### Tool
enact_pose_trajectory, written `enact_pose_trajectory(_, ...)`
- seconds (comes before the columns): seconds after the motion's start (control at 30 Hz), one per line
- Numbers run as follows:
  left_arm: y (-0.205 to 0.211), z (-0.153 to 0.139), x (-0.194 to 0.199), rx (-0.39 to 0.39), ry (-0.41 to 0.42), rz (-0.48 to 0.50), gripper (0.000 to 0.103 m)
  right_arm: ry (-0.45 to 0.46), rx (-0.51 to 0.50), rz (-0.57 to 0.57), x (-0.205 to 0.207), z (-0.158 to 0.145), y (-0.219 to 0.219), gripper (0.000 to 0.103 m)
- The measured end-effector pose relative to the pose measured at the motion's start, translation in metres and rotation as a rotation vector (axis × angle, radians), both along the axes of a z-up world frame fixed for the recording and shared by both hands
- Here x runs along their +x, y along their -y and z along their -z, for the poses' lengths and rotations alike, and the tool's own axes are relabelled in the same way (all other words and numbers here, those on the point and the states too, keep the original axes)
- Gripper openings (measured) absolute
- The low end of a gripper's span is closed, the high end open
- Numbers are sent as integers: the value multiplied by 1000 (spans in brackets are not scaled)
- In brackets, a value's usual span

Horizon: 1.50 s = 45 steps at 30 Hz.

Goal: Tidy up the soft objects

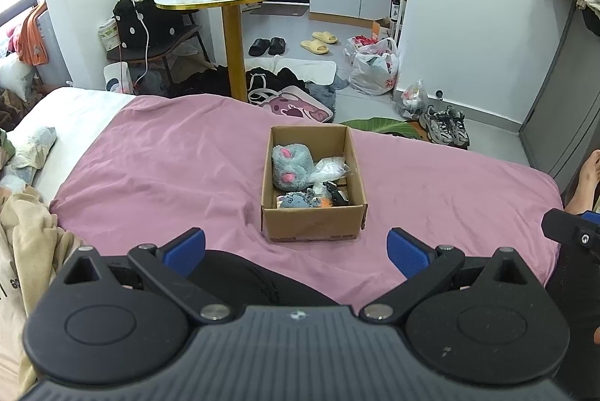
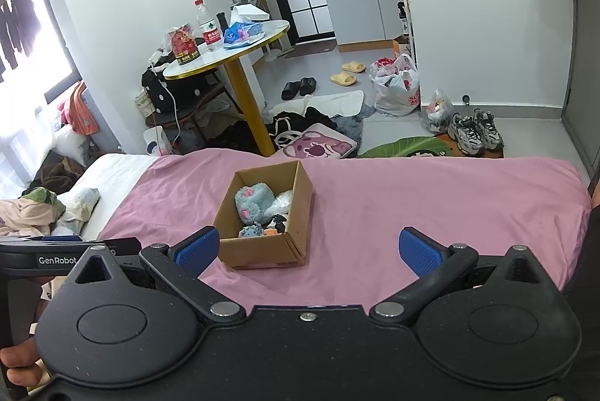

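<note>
Cardboard box (image 1: 314, 219) w/ plush toys (image 1: 291, 165), long axis pointing away, left claw (image 1: 296, 251) & right claw (image 2: 306, 251) spread apart, empty

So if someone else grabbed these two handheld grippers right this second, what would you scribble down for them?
Left gripper: open, empty, held back from the box.
Right gripper: open, empty, also short of the box.
Cardboard box sits on the pink bedsheet, open at the top. Inside: grey plush toy, clear plastic bag, small blue-grey plush, something black.
Done: the soft things seen on the sheet are all in the box.
Left: probably nothing on the sheet; check the bedding at the bed's far side.
</note>
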<state>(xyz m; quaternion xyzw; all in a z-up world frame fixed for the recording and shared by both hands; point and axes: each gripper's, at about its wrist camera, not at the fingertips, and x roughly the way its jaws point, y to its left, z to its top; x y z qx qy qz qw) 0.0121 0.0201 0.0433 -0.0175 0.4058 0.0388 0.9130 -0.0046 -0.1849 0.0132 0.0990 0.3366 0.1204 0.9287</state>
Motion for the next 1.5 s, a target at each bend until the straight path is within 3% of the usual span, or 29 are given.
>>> enact_pose_trajectory(1.5, -1, 4, -1, -8, -17, 5, 102, -10, -14, 4, -2, 7, -3, 103)
